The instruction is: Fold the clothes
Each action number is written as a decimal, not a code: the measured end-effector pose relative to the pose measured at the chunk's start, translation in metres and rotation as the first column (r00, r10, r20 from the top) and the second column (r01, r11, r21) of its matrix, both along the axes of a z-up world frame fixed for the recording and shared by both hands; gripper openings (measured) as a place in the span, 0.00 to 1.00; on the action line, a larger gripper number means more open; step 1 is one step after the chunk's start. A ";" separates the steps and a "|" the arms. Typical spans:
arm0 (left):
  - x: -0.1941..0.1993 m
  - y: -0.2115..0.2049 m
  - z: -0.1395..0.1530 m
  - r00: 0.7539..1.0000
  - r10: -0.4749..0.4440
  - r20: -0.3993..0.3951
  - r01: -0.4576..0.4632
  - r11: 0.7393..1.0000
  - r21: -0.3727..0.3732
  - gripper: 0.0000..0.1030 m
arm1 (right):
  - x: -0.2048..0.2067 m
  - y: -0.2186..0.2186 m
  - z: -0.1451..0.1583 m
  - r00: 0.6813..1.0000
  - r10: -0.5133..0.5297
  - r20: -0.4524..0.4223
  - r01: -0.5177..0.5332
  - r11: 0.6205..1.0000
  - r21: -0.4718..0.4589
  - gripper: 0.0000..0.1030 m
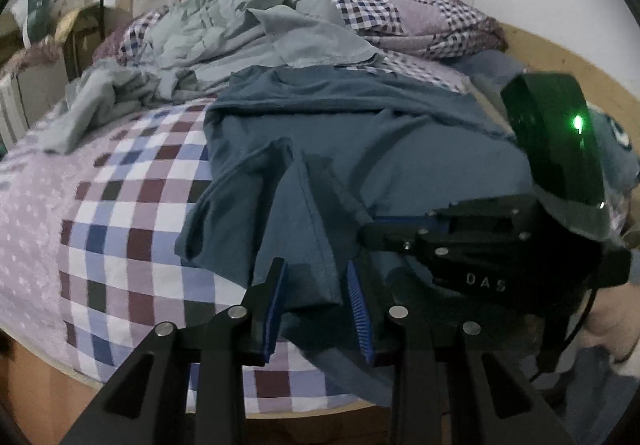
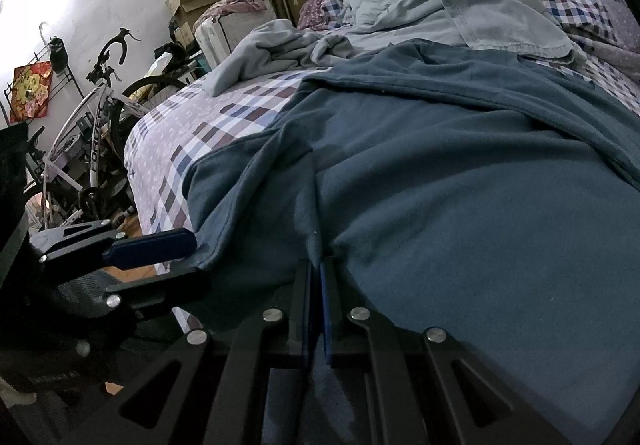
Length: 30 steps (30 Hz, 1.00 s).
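- Lying spread across the checked bed sheet (image 1: 120, 229): a dark blue garment (image 2: 460, 205), its near edge at the bed's front.
- Left gripper (image 1: 316, 285): jaws being held apart, a hanging fold of the garment between the blue pads, not clamped.
- Right gripper (image 2: 317, 285): jaws being pressed together, pinching the garment's hem.
- Pale grey clothes (image 1: 240, 25): being left heaped behind.

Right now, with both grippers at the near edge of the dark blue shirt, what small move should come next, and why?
Probably close the left gripper on the dark blue cotton shirt. Its blue-padded fingers stand apart with a hem fold lying between them, while the right gripper is already shut on the same edge. Both must grip before any lift.
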<state>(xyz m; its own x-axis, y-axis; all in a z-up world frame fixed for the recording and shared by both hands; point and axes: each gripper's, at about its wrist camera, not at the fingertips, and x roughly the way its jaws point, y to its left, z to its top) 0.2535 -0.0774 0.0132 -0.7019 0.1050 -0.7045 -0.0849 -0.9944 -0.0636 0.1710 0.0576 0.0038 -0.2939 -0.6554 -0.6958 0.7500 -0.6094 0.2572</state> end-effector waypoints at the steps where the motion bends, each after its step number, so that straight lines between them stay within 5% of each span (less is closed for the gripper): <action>1: 0.001 0.002 0.000 1.000 -0.003 -0.008 0.003 1.000 -0.018 0.32 | 0.000 0.000 0.000 1.000 0.000 0.000 0.000 1.000 0.001 0.03; 8: 0.007 0.025 -0.006 0.997 -0.063 -0.033 0.056 0.982 -0.181 0.33 | 0.000 -0.001 0.000 1.000 -0.002 0.001 0.002 1.000 0.003 0.03; 30: -0.003 0.018 -0.017 1.000 -0.019 -0.011 0.016 0.971 -0.238 0.33 | 0.001 -0.001 0.001 1.000 -0.004 0.001 0.004 1.000 0.006 0.04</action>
<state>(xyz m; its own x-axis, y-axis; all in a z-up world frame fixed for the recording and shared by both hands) 0.2504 -0.0590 -0.0040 -0.7108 -0.0521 -0.7015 -0.1015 -0.9792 0.1756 0.1717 0.0564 0.0047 -0.2958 -0.6502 -0.6998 0.7473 -0.6138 0.2545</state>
